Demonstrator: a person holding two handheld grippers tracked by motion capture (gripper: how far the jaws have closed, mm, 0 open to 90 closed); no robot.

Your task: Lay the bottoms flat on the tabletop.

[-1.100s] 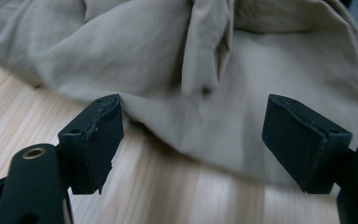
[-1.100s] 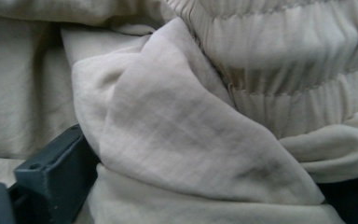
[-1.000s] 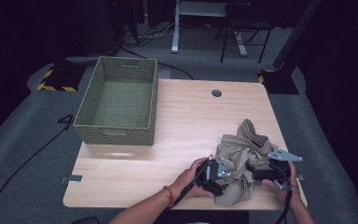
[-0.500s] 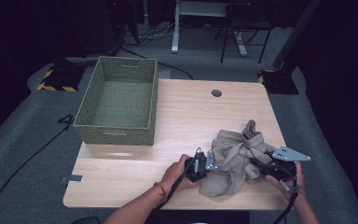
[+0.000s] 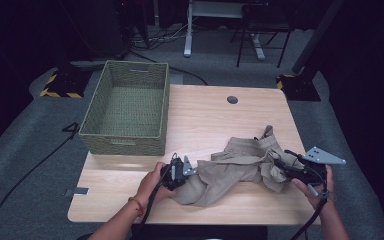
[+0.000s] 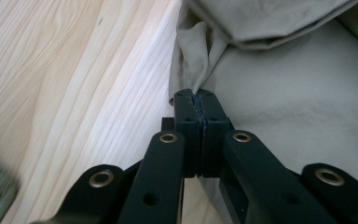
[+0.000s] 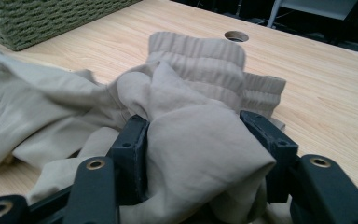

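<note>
Now, crumpled khaki garment (image 5: 240,167), ribbed waistband up, stretched btwn claws, on table (image 5: 205,120)

Garment (image 5: 240,165): soft matt khaki cloth, ribbed waistband. Table (image 5: 205,120): smooth pale wood. Basket (image 5: 125,107): rough woven fibre.

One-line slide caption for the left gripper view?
Left gripper, jaws shut, pinches an edge of the beige garment above the wooden table.

Crumpled beige garment (image 5: 240,165) lies stretched across the table's near right.
</note>
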